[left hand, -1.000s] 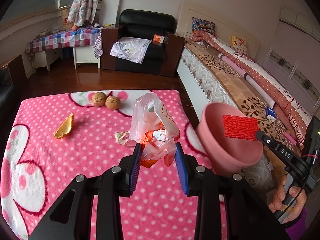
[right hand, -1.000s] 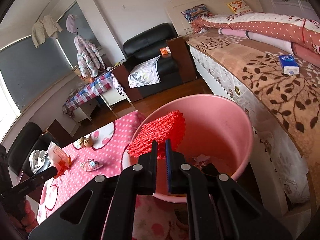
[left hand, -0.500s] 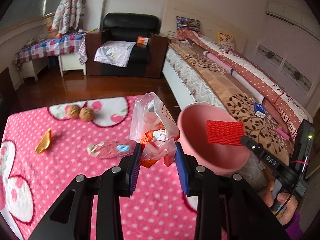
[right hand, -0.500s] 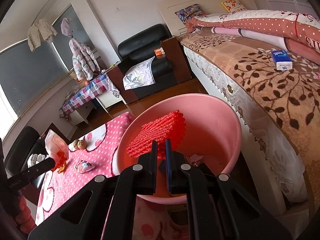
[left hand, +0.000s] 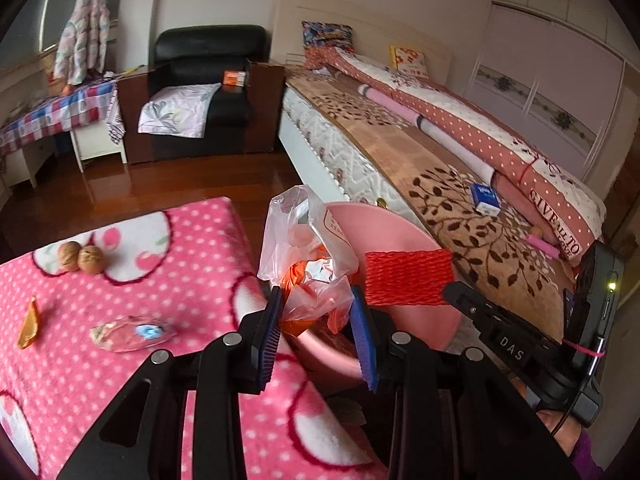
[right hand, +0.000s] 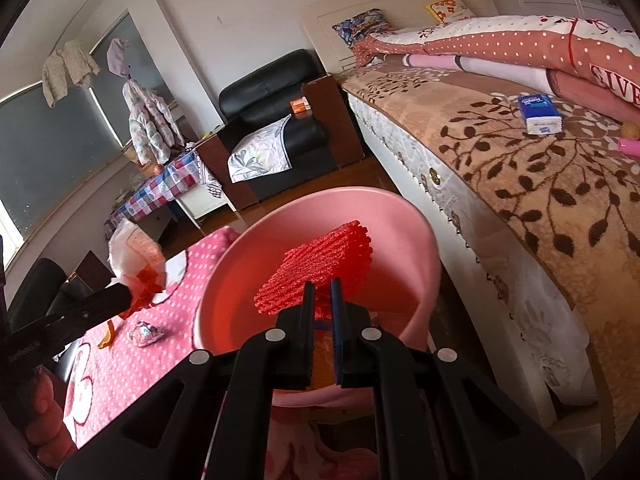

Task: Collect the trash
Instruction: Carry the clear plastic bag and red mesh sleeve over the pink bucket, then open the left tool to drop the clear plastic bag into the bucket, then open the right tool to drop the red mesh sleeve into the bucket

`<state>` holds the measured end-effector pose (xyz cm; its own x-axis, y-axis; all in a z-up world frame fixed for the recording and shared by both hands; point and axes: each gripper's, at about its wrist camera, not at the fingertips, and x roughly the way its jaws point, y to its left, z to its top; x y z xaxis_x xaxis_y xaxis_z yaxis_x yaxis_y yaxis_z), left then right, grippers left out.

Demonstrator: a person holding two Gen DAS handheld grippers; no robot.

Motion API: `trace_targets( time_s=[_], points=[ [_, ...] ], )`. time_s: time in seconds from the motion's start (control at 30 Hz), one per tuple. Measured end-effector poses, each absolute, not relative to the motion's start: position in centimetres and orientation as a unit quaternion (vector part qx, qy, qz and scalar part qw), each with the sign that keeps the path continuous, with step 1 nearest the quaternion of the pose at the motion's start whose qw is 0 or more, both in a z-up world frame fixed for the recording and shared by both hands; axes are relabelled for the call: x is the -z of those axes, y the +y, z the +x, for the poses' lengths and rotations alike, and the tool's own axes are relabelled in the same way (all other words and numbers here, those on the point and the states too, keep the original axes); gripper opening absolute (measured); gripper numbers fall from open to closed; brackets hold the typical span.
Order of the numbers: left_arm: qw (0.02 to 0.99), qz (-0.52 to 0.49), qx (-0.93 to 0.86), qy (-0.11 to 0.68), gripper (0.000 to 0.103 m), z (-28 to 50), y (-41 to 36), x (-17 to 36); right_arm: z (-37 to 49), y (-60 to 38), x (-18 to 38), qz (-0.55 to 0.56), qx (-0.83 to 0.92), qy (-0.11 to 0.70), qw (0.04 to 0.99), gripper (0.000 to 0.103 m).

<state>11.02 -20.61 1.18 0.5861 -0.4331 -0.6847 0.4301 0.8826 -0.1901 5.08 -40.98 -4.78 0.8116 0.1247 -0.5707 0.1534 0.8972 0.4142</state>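
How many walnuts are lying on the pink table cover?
2. Both walnuts sit side by side, touching, on the cover's white cherry patch at the far side: one on the left, the other on the right. None seems hidden.

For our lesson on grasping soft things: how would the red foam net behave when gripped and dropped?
The red foam net is probably light and stiff: pinched at one edge, it juts out unsupported over the pink bin without drooping. Its open mesh likely squashes easily and should fall slowly.

The plastic bag (left hand: 308, 264) now hangs at the pink bin's (left hand: 404, 236) rim.
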Motion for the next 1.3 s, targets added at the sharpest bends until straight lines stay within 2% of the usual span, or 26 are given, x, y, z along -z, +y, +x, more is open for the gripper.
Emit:
trace_targets(
  time_s=[0.63,1.0,1.1,1.17,1.3],
  points=[
    [0.877,0.006,0.251,0.409,0.036,12.4,-24.1,0.8,5.0,-41.7,5.7,0.230,0.008,0.312,0.922,0.008],
    [0.879,0.003,0.250,0.407,0.048,12.1,-23.5,0.7,5.1,-41.6,5.8,0.239,0.002,0.321,0.916,0.009],
    [0.880,0.000,0.248,0.406,0.049,11.9,-23.1,0.5,5.1,-41.3,5.7,0.243,-0.005,0.324,0.914,0.018],
    [0.880,-0.002,0.246,0.405,0.050,11.7,-22.7,0.4,5.0,-41.2,5.6,0.247,-0.012,0.320,0.915,0.031],
    [0.882,-0.007,0.242,0.405,0.051,11.4,-21.9,0.2,4.9,-40.8,5.1,0.242,-0.017,0.315,0.918,0.035]
  ],
)
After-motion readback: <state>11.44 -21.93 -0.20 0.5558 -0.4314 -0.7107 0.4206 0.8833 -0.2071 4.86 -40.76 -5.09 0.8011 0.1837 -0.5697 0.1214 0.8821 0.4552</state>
